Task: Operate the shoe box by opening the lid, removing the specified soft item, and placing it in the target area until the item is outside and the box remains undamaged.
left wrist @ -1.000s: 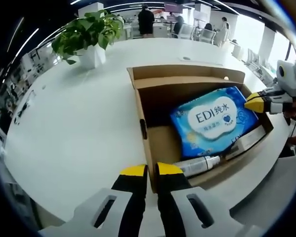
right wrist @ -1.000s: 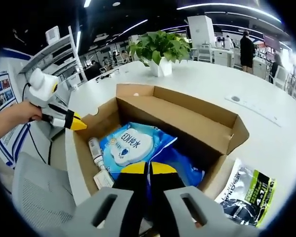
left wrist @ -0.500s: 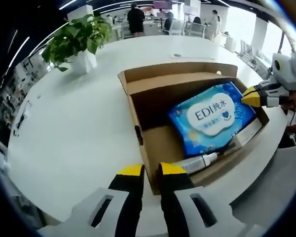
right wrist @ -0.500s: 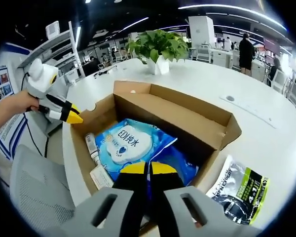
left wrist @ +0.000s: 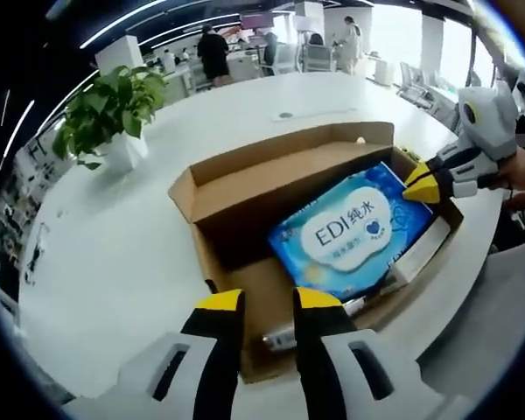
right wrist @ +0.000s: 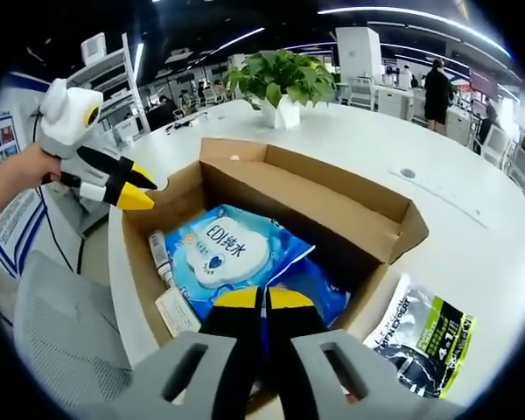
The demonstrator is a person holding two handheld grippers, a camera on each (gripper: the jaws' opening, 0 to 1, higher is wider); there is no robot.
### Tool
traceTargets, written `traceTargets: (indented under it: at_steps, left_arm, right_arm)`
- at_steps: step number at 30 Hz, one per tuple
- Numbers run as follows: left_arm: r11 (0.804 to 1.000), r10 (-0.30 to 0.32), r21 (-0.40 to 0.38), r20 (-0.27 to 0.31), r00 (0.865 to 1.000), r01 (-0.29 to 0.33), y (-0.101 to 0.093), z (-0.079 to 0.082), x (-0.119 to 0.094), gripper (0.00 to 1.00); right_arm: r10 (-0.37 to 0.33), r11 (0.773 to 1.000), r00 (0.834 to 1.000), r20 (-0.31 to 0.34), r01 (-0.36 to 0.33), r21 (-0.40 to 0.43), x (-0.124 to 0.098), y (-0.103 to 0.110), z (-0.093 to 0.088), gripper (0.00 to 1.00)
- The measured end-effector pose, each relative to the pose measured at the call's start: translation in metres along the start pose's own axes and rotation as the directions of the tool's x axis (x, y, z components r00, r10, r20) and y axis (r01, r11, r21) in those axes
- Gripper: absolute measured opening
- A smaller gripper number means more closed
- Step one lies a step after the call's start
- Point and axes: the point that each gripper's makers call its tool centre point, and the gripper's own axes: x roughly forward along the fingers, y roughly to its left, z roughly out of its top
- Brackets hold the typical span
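The white table (left wrist: 140, 236) carries everything, and the open shoe box (left wrist: 245, 188) stands on it with the lid folded back at 12 o'clock in the left gripper view. The blue wipes pack (left wrist: 354, 229) lies flat inside, toward 3 o'clock of the box floor, with a small tube (right wrist: 160, 256) and a flat white carton (right wrist: 172, 308) beside it.

My left gripper (left wrist: 269, 302) hovers over the near box wall with its jaws a little apart, holding nothing. My right gripper (right wrist: 262, 299) has its jaws pressed together on the near edge of the wipes pack, I judge.

The risk I see: if I pull the pack sideways, it may drag on the cardboard wall and bend or tear it; a thin pinch may also slip off the soft film.

The pack's near edge is hidden under my right jaws, so the grip depth is unclear. A dark printed pouch (right wrist: 424, 337) lies outside the box at 4 o'clock
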Motion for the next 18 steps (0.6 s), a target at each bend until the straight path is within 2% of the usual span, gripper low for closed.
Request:
traceTargets:
  at_steps: [4,11,18]
  left_arm:
    - [0.998,-0.056,-0.035,-0.02,0.998,0.055,-0.008,-0.005,0.013,0.21]
    - [0.993,-0.106,-0.05,-0.062,0.992,0.103,-0.014,-0.014,0.03,0.24]
    - [0.984,-0.159,-0.09,-0.083,0.984,0.152,-0.018,-0.015,0.046,0.21]
  right_arm:
    - [-0.005,1.0,1.0,-0.012,0.005,0.001,0.002,-0.002,-0.005,0.0]
    - [-0.005,1.0,1.0,-0.022,0.005,-0.003,0.003,-0.003,-0.007,0.0]
    - [-0.007,1.0,0.999,-0.036,0.007,-0.004,0.004,-0.005,-0.011,0.0]
